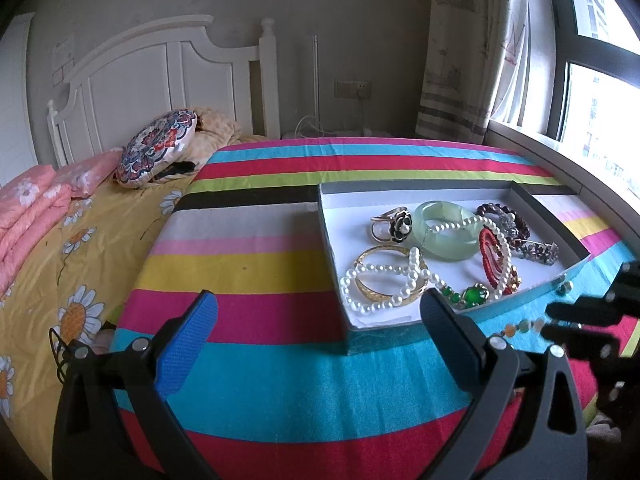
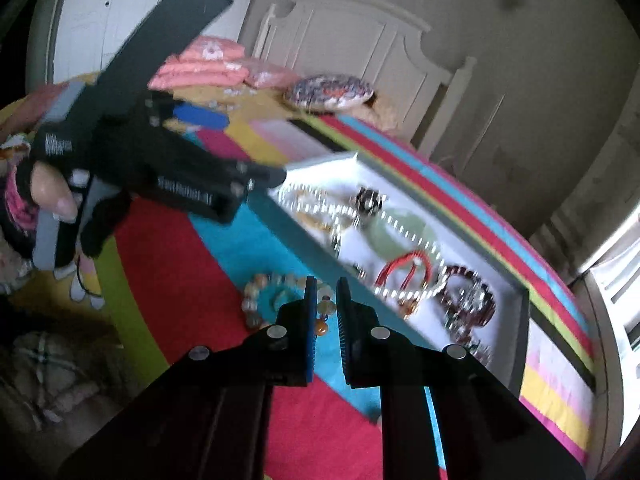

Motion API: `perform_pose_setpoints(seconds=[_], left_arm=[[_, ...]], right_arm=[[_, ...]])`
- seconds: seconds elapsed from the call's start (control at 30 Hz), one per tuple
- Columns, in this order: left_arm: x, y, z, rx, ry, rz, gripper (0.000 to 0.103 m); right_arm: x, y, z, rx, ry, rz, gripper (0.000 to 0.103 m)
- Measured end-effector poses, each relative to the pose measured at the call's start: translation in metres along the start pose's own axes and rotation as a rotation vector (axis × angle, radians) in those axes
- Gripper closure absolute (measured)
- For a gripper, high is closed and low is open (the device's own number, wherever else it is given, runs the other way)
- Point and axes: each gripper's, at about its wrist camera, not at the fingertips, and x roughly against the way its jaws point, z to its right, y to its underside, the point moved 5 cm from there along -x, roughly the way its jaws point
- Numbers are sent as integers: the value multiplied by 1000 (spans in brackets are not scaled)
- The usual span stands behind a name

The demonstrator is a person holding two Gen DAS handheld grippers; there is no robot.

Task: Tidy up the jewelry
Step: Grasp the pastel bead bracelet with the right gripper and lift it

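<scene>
Jewelry tray [image 1: 336, 216] ahead of both grippers
Left gripper [image 1: 320, 316] spread wide, empty; right gripper [image 2: 325, 292] nearly closed, empty, over a bead bracelet [image 2: 260, 300]; tray holds pearls [image 1: 384, 280], jade bangle [image 1: 444, 232]

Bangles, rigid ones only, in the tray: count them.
2. The pale green jade bangle lies mid-tray; the gold bangle lies toward the tray's near-left, under the pearl strand. More may be hidden beneath the pile.
</scene>
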Motion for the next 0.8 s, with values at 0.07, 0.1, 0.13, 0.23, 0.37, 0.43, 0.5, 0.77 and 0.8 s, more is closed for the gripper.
perform_pose_setpoints(seconds=[0.07,0.1,0.13,0.23,0.37,0.43,0.5,0.77,0.8], left_arm=[[0,0,0,1,1,-1,3],[0,0,0,2,2,1,3],[1,0,0,4,1,6,3],[2,-2,0,12,17,10,3],[9,-1,3,-3,31,36,3],[12,1,8,-23,31,32,3],[14,4,13,-38,52,20,3],[20,15,64,-126,233,-32,14],[18,17,74,-148,245,-43,20]], right_arm=[[2,-6,4,-37,-30,22,89],[2,-8,5,-49,-40,27,89],[3,-11,7,-59,-47,36,89],[7,-21,11,-79,-57,62,89],[23,-39,18,-81,-37,121,89],[33,-46,22,-80,-23,148,89],[42,-51,28,-85,-5,171,89],[57,-49,41,-119,22,196,89],[58,-49,43,-122,23,196,89]])
